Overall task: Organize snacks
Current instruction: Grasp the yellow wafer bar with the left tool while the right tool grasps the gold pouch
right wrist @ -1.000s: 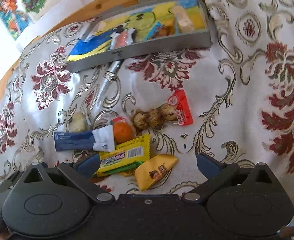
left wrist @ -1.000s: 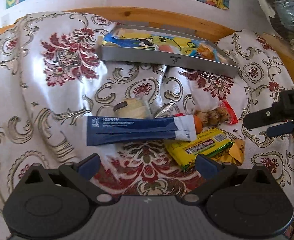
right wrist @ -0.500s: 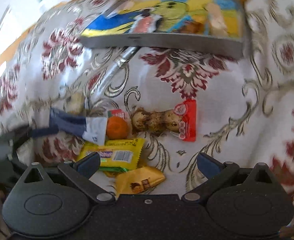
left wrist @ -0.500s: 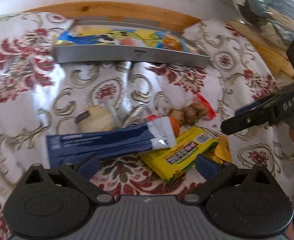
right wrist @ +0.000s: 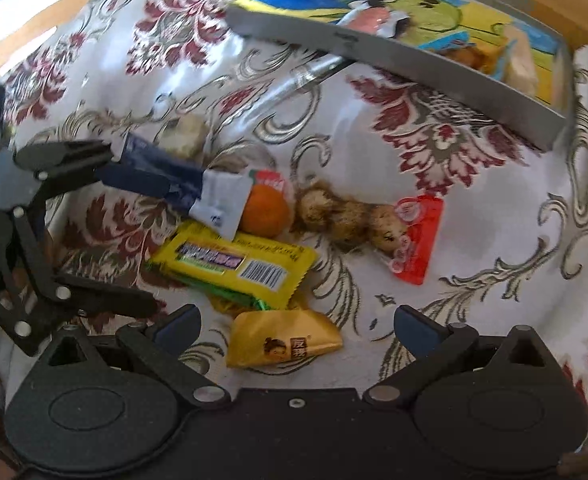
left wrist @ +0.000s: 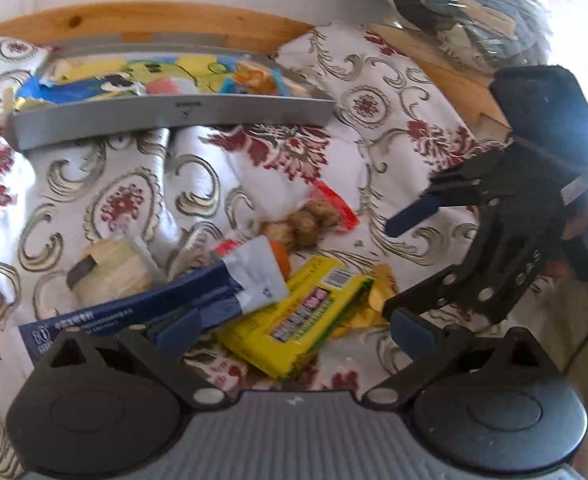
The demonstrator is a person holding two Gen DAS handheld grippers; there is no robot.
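While both grippers' fingers gape wide, the yellow snack bar (left wrist: 294, 322) lies between the left gripper (left wrist: 294, 326) fingers.

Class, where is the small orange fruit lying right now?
In the right wrist view, the orange fruit sits centre-left on the floral cloth, between the blue-and-white packet and the bagged brown snacks, above the yellow wrapper.

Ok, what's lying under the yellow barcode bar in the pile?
Under the yellow bar, a green wrapper edge sticks out, and the orange-yellow packet is tucked beneath its near end. Anything further underneath is covered.
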